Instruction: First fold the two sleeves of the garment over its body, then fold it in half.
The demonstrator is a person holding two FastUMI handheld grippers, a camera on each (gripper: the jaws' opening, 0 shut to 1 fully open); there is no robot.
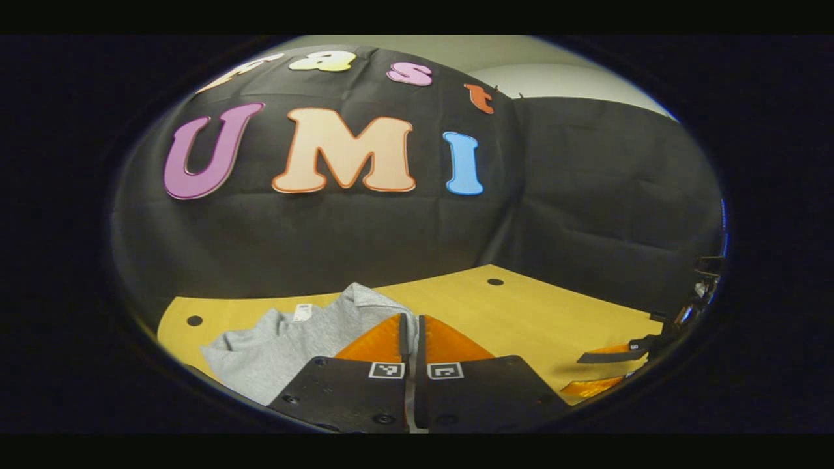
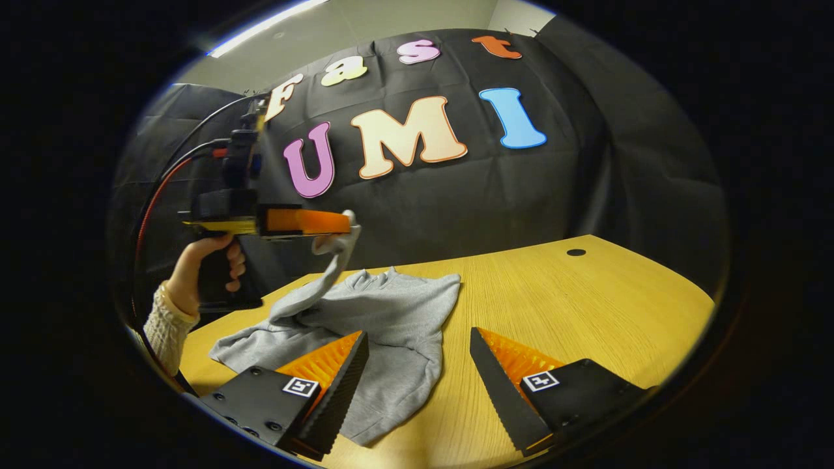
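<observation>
On the table, toward 9 o'clock in the right gripper view, a grey sweatshirt lies crumpled, its body reaching in behind the left finger of the right hand-held gripper, whose fingers stand wide apart with nothing between them. Up at 10 o'clock, a hand in a knitted cream sleeve holds the left hand-held gripper raised above the table; its fingers are pressed together on the end of one grey sleeve, which hangs down to the garment's body. In the left gripper view, that hand-held gripper's fingers are closed, with the sweatshirt lying at 7 o'clock behind them and the other hand-held gripper at 4 o'clock.
</observation>
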